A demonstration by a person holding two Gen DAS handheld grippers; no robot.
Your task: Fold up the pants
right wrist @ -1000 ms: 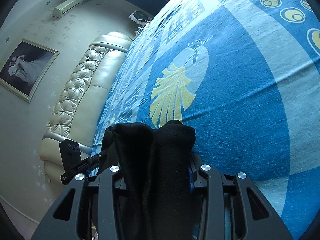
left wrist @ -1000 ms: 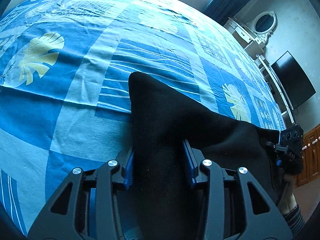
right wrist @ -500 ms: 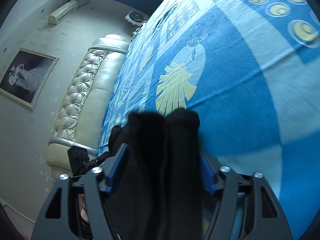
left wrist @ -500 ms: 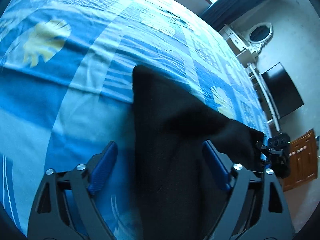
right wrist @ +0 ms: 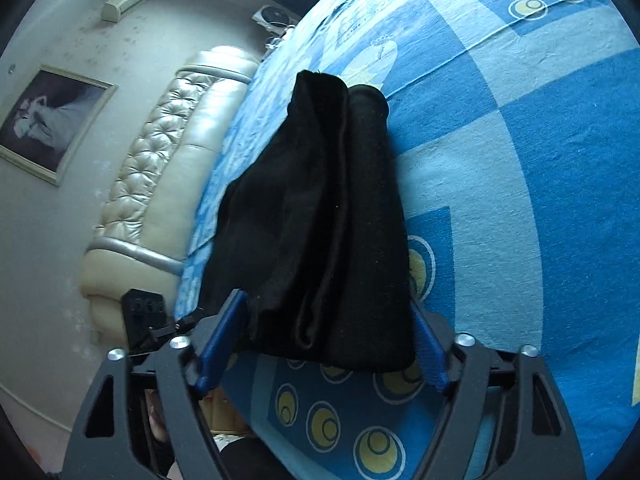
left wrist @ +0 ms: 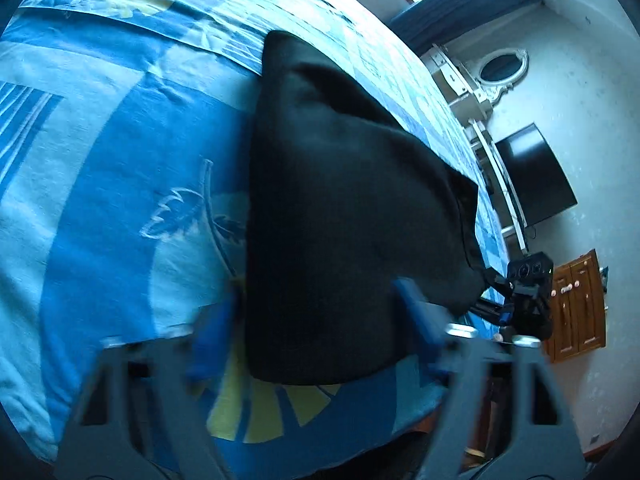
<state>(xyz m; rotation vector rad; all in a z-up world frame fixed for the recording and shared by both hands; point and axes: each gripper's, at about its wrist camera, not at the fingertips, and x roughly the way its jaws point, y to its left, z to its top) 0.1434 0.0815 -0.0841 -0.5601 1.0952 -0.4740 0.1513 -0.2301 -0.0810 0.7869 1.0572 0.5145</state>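
The black pants (left wrist: 344, 216) lie folded in a compact stack on the blue patterned bed sheet (left wrist: 104, 184). They also show in the right wrist view (right wrist: 320, 220), with folded layers visible along the near edge. My left gripper (left wrist: 316, 320) is open, its blue-padded fingers on either side of the stack's near end, blurred. My right gripper (right wrist: 320, 340) is open too, fingers straddling the other end of the stack. The right gripper shows in the left wrist view (left wrist: 528, 300), and the left gripper in the right wrist view (right wrist: 146, 308).
The bed's near edge runs just below the stack in both views. A cream tufted headboard (right wrist: 160, 184) and a framed picture (right wrist: 48, 120) are at the left. A TV (left wrist: 536, 176), dresser mirror (left wrist: 500, 68) and wooden cabinet (left wrist: 580, 304) stand past the bed.
Both grippers opened and let go of the pants, then pulled back toward the bed's edge. The folded stack now rests on the sheet.
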